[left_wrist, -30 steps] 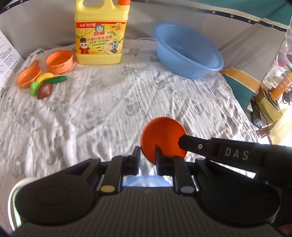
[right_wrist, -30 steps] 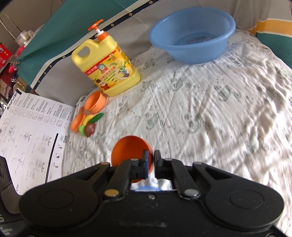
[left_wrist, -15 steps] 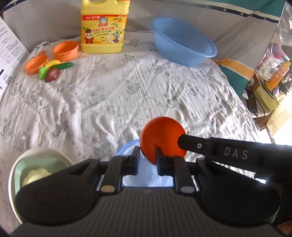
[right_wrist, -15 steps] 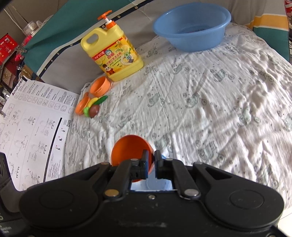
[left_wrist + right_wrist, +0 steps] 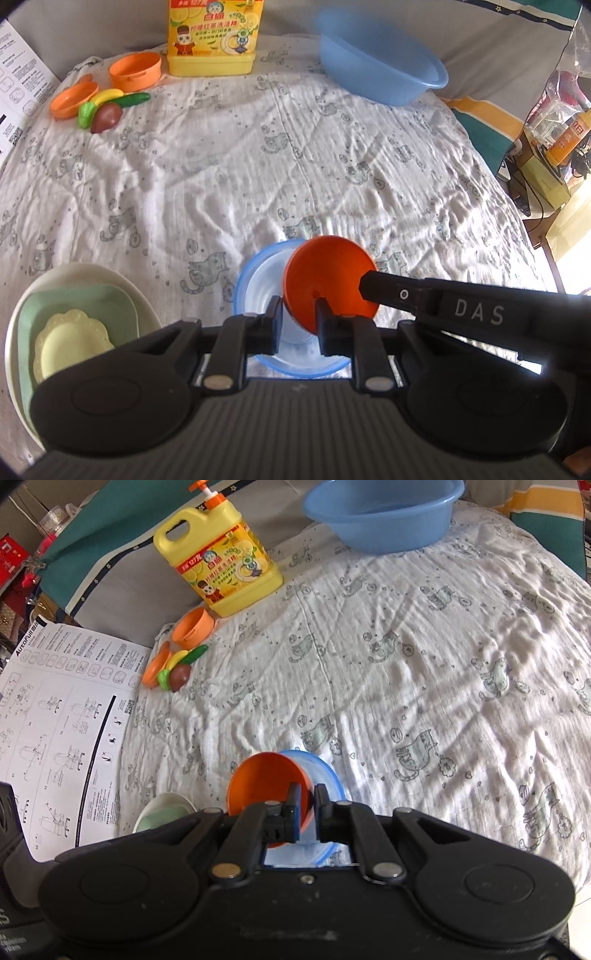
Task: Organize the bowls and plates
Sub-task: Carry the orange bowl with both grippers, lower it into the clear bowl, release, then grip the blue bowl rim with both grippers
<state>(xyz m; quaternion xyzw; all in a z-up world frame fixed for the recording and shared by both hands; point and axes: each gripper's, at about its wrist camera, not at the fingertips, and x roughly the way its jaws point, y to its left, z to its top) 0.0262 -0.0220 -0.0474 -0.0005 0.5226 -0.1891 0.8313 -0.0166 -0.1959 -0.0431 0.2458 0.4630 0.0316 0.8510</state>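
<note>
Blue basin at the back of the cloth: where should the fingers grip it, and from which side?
Grip the blue basin by its near rim, from above, one finger inside and one outside. It stands upright and open, too wide to span; the thin lip is the only part that fits.
</note>
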